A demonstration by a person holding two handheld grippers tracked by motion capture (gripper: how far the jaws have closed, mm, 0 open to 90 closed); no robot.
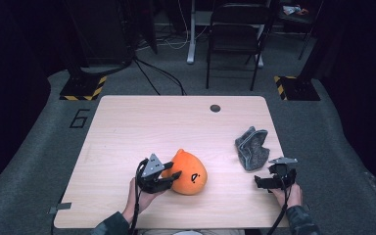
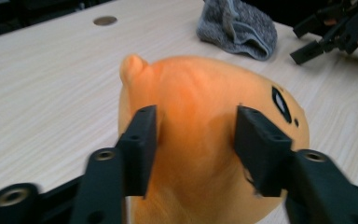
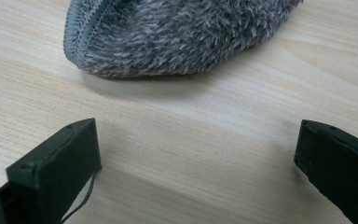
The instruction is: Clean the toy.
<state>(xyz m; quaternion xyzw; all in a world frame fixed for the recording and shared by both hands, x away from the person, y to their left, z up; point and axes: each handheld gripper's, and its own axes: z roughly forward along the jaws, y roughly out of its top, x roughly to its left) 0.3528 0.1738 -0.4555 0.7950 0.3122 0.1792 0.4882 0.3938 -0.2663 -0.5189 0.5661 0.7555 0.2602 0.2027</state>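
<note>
An orange plush toy [image 1: 190, 172] with a small black face mark lies on the wooden table [image 1: 147, 122], near its front edge. My left gripper [image 1: 172, 177] reaches onto it from the left. In the left gripper view the jaws stand apart on either side of the plush [image 2: 200, 79], and I see no squeeze in the fabric, so the left gripper [image 2: 196, 116] is open. A crumpled grey fuzzy cloth [image 1: 251, 147] lies to the right. My right gripper [image 1: 260, 182] hovers low just in front of that cloth [image 3: 182, 32]. The right gripper [image 3: 198, 130] is wide open and has only bare table between its jaws.
A round cable hole [image 1: 215, 108] sits near the table's far edge. Beyond the table stand a folding chair [image 1: 235, 34] and stand bases with yellow-black tape [image 1: 83, 88]. The far and left parts of the tabletop are bare wood.
</note>
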